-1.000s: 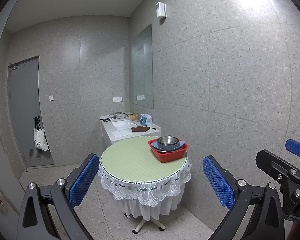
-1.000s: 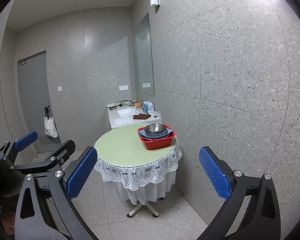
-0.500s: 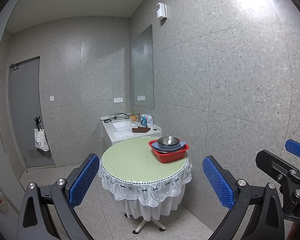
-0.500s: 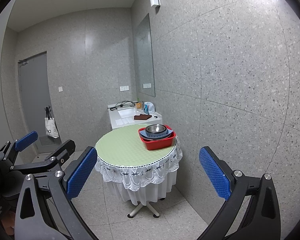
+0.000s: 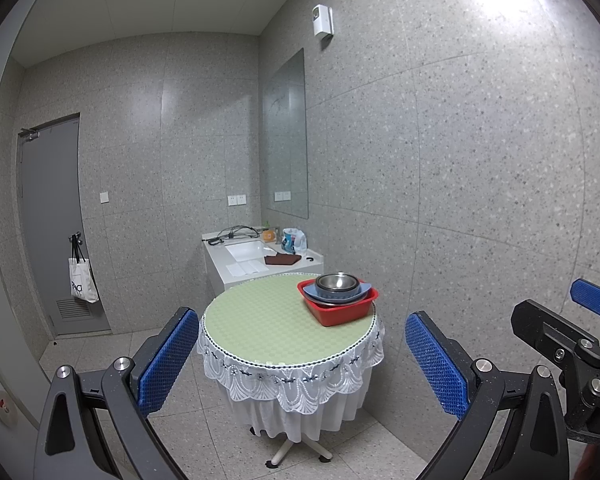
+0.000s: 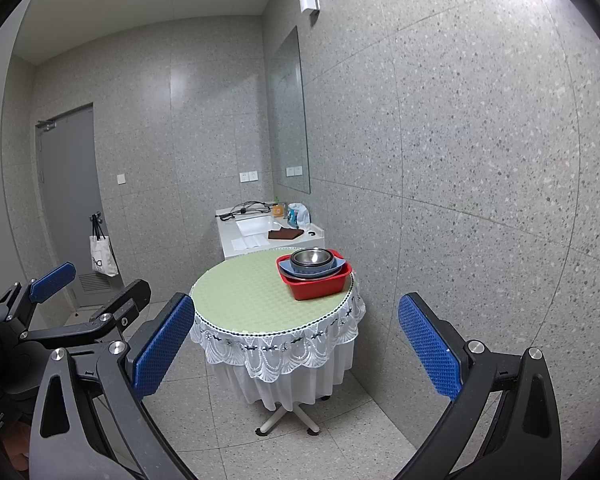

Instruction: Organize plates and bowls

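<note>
A red tub sits at the right edge of a round table with a green top and white lace skirt. Stacked in the tub are a blue plate and a steel bowl on top. My left gripper is open and empty, well short of the table. My right gripper is open and empty, also short of the table. The right gripper also shows at the right edge of the left wrist view; the left gripper shows at the left of the right wrist view.
A white sink counter with cables, a brown cloth and bottles stands behind the table. A speckled wall runs close along the table's right. A grey door with a hanging tote bag is at the left. Tiled floor surrounds the table.
Both views have shifted very slightly; the table sits marginally further right in frame. Both grippers stay open.
</note>
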`<state>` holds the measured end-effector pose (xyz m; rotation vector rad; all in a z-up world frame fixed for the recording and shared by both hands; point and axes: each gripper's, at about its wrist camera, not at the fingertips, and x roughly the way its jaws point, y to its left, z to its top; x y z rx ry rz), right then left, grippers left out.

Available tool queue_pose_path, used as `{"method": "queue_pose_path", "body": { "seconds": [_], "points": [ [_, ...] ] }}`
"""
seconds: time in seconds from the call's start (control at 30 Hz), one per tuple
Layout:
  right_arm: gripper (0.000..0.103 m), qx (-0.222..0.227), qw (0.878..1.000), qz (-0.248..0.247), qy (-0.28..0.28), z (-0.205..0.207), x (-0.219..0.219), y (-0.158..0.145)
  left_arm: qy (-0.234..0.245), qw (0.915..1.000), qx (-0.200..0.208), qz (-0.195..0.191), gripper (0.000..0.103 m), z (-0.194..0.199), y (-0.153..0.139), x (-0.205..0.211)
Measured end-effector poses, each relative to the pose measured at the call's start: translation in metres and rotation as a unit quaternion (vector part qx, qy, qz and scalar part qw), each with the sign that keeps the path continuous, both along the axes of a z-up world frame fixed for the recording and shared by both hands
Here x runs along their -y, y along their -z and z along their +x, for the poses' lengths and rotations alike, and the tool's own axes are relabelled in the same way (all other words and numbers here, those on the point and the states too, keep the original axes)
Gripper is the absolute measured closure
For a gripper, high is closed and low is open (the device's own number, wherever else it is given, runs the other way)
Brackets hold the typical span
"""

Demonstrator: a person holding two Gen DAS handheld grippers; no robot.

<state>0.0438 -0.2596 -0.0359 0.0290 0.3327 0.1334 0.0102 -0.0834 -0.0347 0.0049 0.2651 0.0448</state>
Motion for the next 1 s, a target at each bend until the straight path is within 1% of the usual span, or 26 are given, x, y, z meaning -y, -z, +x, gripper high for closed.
{"method": "queue_pose_path", "body": {
  "seconds": [0.37, 0.77, 1.0],
  "points": [
    [0.000, -0.001, 1.000, 0.001, -0.002, 0.008, -0.002, 0.002, -0.001, 1.0000, 0.000, 0.001, 0.001, 0.002, 0.000, 0.000],
    [0.000, -0.001, 1.000, -0.002, -0.004, 0.015, -0.007, 0.004, -0.002, 1.0000, -0.003, -0.002, 0.001, 0.020, 0.004, -0.002],
    [0.000, -0.005, 1.000, -0.002, -0.002, 0.023, -0.013, 0.006, -0.001, 1.0000, -0.006, -0.003, 0.001, 0.033, 0.006, -0.010]
  ]
}}
